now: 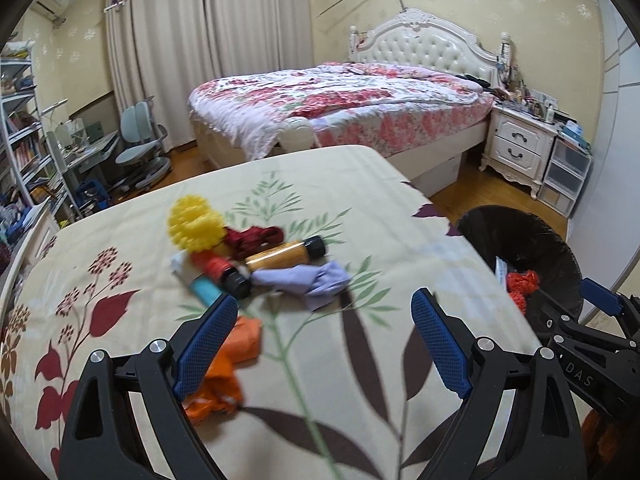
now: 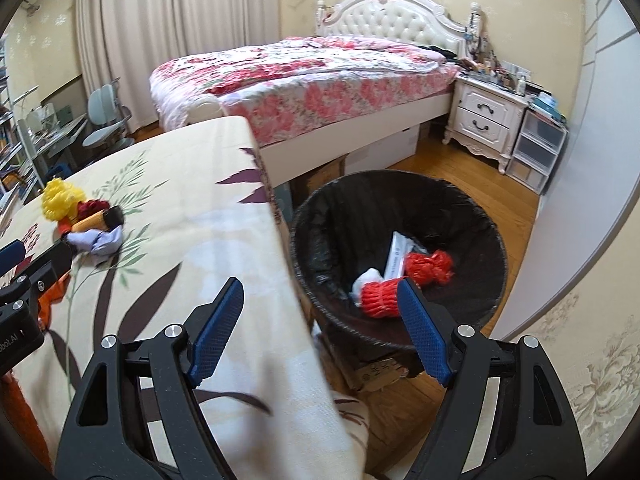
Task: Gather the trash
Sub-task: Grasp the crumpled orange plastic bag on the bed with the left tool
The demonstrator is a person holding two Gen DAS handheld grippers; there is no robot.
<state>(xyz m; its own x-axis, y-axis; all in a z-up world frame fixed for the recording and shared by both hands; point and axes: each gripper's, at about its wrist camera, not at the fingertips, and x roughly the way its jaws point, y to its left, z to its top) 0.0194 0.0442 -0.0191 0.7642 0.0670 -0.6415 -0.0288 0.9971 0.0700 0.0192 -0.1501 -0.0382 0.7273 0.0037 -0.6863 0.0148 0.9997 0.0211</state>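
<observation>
A heap of trash lies on the leaf-print table cloth (image 1: 360, 208): a yellow foam net (image 1: 194, 226), a dark red rag (image 1: 256, 238), an orange bottle with a black cap (image 1: 284, 256), a lilac cloth (image 1: 308, 280), a teal tube (image 1: 204, 290) and an orange wrapper (image 1: 232, 360). My left gripper (image 1: 324, 344) hovers open just short of the heap, the wrapper behind its left finger. My right gripper (image 2: 316, 328) stands open over the table's right edge, beside the black-lined bin (image 2: 400, 248). Red foam nets (image 2: 404, 280) and white paper (image 2: 396, 258) lie in the bin.
The bin stands on the wood floor right of the table. Beyond are a bed with a floral quilt (image 1: 340, 100), a white nightstand (image 1: 516, 144) and plastic drawers (image 1: 564, 172). A desk chair (image 1: 140, 148) and shelves (image 1: 20, 140) stand at the left.
</observation>
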